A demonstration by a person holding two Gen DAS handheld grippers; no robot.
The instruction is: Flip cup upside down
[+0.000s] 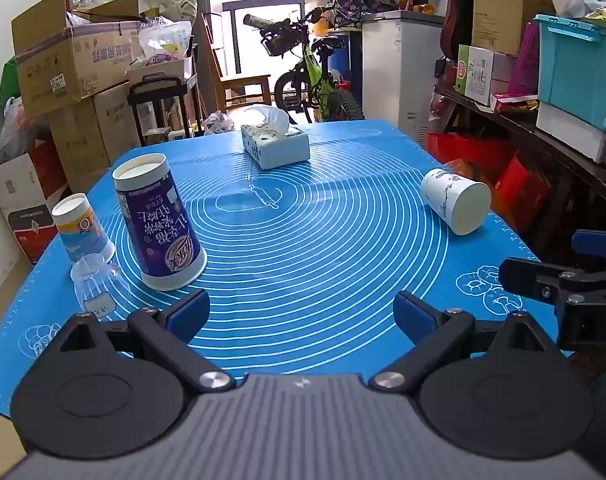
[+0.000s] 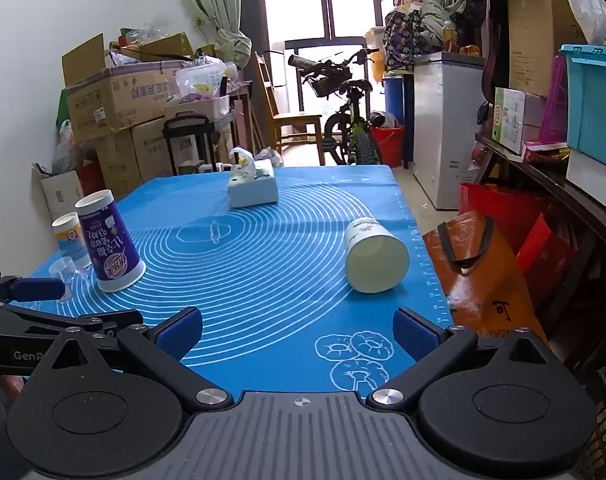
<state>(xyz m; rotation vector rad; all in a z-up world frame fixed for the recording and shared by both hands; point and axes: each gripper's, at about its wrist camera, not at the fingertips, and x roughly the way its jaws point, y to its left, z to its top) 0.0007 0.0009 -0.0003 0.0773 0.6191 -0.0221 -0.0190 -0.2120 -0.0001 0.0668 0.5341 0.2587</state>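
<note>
A white paper cup (image 1: 455,200) with blue print lies on its side near the right edge of the blue mat (image 1: 323,240), its mouth toward me; it also shows in the right wrist view (image 2: 375,256). A tall purple cup (image 1: 159,220) stands upside down at the left, also in the right wrist view (image 2: 109,240). A small yellow-and-blue cup (image 1: 81,228) stands upside down behind it. A clear plastic cup (image 1: 93,284) stands inverted in front. My left gripper (image 1: 301,316) is open and empty, low over the near mat. My right gripper (image 2: 299,330) is open and empty, short of the white cup.
A tissue box (image 1: 275,144) sits at the far middle of the mat. Cardboard boxes (image 1: 75,68) stack at the left, a bicycle (image 1: 319,76) stands beyond the table, shelves with bins (image 1: 575,64) run along the right. An orange bag (image 2: 479,276) stands beside the table's right edge.
</note>
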